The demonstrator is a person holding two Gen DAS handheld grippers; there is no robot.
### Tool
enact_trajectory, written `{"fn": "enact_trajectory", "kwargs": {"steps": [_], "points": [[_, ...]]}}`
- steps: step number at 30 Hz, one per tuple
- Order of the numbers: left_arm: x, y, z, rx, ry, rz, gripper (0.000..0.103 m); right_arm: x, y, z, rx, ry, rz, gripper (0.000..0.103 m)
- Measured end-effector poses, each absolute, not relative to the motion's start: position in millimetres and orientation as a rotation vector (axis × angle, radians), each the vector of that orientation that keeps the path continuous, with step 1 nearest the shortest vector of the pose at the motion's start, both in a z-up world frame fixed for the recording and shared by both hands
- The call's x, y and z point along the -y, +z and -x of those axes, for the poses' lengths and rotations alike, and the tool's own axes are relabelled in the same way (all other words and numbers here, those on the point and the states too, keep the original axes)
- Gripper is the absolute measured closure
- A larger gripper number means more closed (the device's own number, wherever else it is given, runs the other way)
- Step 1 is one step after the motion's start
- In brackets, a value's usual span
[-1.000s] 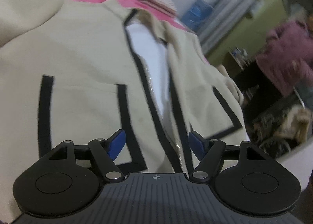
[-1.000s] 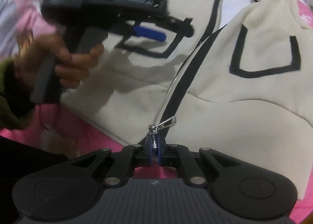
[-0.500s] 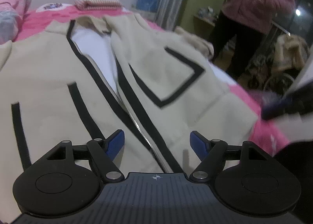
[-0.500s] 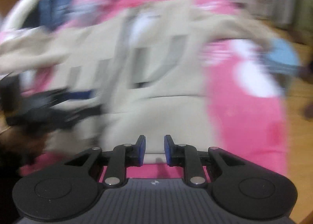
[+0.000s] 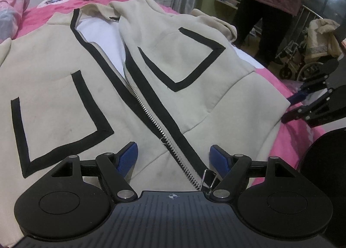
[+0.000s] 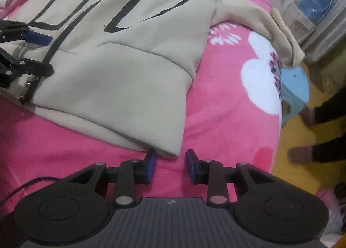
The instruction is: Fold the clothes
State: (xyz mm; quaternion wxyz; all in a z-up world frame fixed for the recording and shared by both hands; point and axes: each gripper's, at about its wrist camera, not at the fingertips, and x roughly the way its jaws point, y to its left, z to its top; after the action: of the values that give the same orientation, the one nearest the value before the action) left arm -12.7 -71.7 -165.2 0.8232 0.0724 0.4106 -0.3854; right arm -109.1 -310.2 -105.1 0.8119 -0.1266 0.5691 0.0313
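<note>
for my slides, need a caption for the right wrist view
Right gripper, jaws opening, at the hem corner of a cream jacket on a pink blanket.

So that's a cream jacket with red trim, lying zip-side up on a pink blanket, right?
Not quite: the trim is black, not red. The left wrist view shows the cream jacket lying zip-side up on the pink blanket, with black bands along the zip and the pockets.
</note>
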Motion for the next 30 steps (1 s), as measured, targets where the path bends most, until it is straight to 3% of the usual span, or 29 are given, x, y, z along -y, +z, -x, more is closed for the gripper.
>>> {"fn": "enact_trajectory", "kwargs": {"steps": [4, 5, 9, 15, 24, 30], "points": [[69.1, -165.3, 17.5, -0.865, -0.830, -0.169, 0.029, 310.5, -95.7, 114.3, -1.140, 0.062, 0.256, 0.079], [68.5, -165.7, 18.6, -0.863, -0.833, -0.173, 0.029, 311.0, -94.3, 115.6, -1.129, 0.066, 0.250, 0.087], [68.0, -165.4, 19.9, -0.867, -0.838, -0.170, 0.029, 322.2, -102.4, 115.6, -1.170, -0.003, 0.225, 0.092], [64.0, -163.7, 20.9, -0.892, -0.843, -0.134, 0.030, 339.0, -75.9, 118.9, -1.165, -0.068, 0.112, 0.092], [55.0, -152.8, 23.5, -0.860, -0.851, -0.109, 0.034, 341.5, -8.7, 106.7, -1.007, 0.060, -0.349, 0.090], [62.9, -152.7, 14.3, -0.810, -0.829, -0.087, 0.035, 320.4, 3.5, 48.5, -0.874, 0.121, -0.372, 0.085]]}}
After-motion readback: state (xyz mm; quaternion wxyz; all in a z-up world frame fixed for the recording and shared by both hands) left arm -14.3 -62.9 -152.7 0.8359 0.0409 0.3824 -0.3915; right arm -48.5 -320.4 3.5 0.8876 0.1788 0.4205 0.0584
